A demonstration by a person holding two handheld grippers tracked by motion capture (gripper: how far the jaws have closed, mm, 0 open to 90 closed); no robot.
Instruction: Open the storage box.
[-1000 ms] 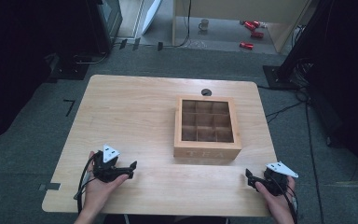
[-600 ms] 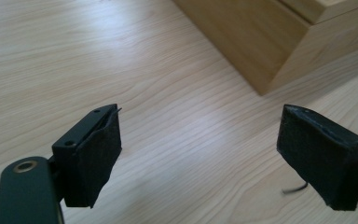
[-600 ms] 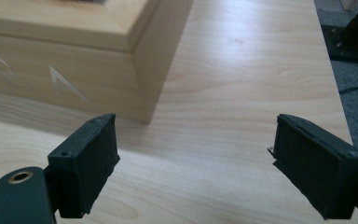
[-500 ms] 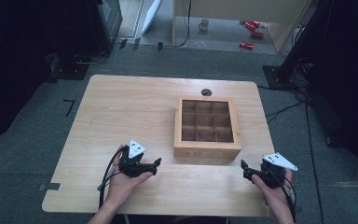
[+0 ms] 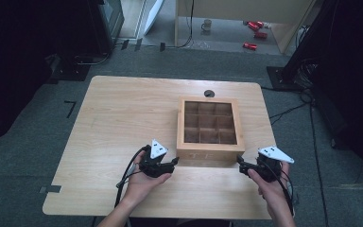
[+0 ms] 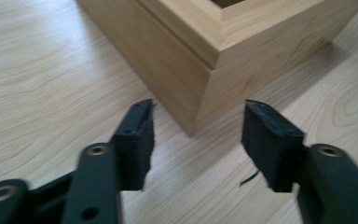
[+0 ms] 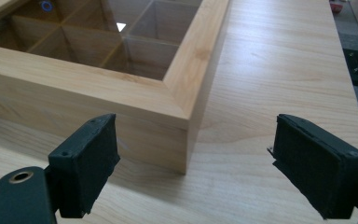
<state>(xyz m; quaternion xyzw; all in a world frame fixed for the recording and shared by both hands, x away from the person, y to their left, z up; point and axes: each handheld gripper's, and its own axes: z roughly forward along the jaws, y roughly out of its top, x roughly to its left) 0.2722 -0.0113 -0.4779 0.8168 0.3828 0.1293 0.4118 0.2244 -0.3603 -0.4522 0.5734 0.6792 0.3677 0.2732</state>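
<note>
A square wooden box (image 5: 210, 128) with a glass lid over a grid of compartments stands on the right half of the table (image 5: 123, 123). My left gripper (image 5: 174, 163) sits open just off the box's near left corner (image 6: 200, 100), its jaws either side of that corner without touching it. On the other side, my right gripper (image 5: 240, 164) is wide open, facing the near right corner (image 7: 177, 135). Neither holds anything. The compartments under the lid (image 7: 102, 37) look empty.
A round cable hole (image 5: 209, 93) lies in the table just behind the box. Bare wood stretches across the table's left half. On the floor beyond stand a mug (image 5: 207, 23) and red cans (image 5: 255, 29); black stands flank the table.
My left gripper has travelled right along the near edge, from the table's left part up to the box's near left corner. The right gripper has shifted slightly left toward the box.
</note>
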